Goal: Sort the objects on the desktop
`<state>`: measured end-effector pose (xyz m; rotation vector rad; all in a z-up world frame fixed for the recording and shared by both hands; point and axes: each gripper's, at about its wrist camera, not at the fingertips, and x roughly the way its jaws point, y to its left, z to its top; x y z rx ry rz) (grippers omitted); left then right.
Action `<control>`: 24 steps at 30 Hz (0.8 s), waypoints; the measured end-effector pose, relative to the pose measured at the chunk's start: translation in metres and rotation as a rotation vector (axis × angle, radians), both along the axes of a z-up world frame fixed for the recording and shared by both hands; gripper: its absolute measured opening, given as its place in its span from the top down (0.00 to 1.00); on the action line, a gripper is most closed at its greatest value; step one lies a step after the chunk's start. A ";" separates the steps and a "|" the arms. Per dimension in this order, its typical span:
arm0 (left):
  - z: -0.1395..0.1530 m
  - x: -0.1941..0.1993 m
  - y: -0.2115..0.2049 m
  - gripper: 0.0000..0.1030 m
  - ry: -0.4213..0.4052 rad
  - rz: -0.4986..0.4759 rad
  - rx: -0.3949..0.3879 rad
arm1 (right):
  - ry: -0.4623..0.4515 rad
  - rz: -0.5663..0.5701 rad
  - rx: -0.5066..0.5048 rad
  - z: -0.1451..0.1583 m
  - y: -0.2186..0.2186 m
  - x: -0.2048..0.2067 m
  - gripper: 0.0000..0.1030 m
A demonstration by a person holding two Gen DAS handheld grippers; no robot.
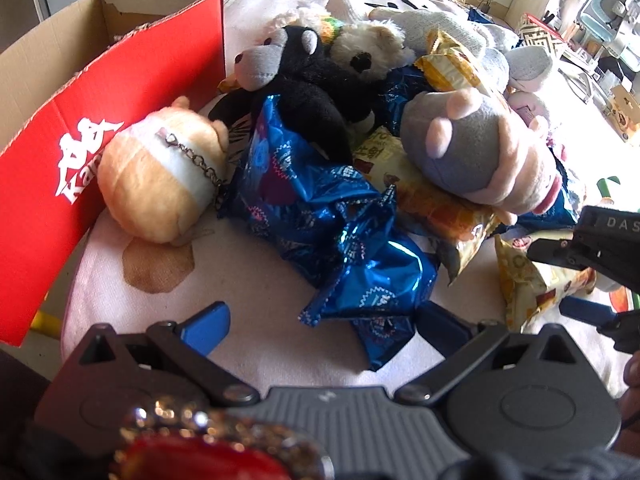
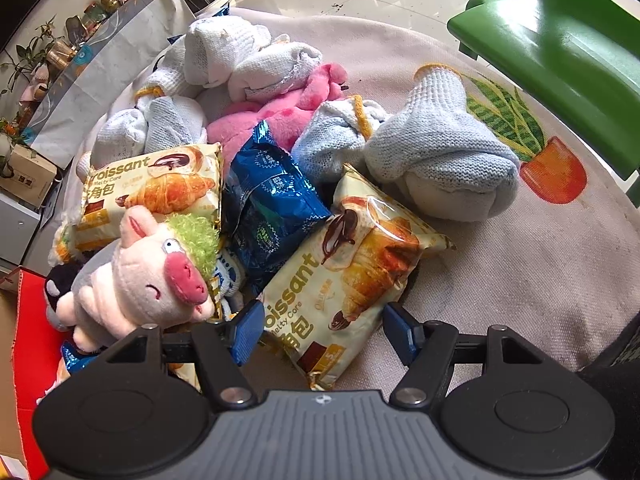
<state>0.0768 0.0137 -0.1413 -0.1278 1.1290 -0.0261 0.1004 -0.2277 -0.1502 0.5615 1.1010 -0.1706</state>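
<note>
Left wrist view: the left gripper [image 1: 322,322] is hanging open over a crumpled blue foil packet [image 1: 340,240] — beside the red cardboard box [image 1: 100,128]. Right wrist view: the right gripper [image 2: 326,330] is straddling a croissant packet [image 2: 344,284], pads apart — not pressing it.

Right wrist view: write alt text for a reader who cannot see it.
Open blue-padded tongs straddle the near end of a croissant packet lying on a cloth-covered table. Behind it are a blue foil packet, a second croissant packet, a plush pig, a pink plush and bundled knit gloves.
</note>
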 end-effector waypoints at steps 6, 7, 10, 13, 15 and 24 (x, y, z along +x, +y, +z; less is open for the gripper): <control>0.002 0.001 -0.005 0.00 -0.015 -0.014 -0.009 | -0.001 -0.039 0.048 0.000 -0.006 -0.001 0.36; 0.002 0.001 -0.006 0.00 -0.018 -0.020 -0.010 | -0.001 -0.047 0.059 0.000 -0.007 -0.001 0.36; 0.002 0.001 -0.011 0.00 -0.026 -0.041 -0.010 | -0.001 -0.043 0.056 0.000 -0.006 -0.001 0.36; -0.001 0.003 -0.015 0.00 -0.019 -0.049 -0.007 | 0.004 -0.020 0.018 0.000 0.000 0.000 0.36; -0.003 0.004 -0.018 0.00 -0.013 -0.055 0.002 | 0.003 0.000 -0.010 -0.001 0.004 0.002 0.36; -0.010 0.004 -0.016 0.00 0.002 -0.041 0.032 | -0.002 0.057 -0.109 0.001 0.013 0.002 0.35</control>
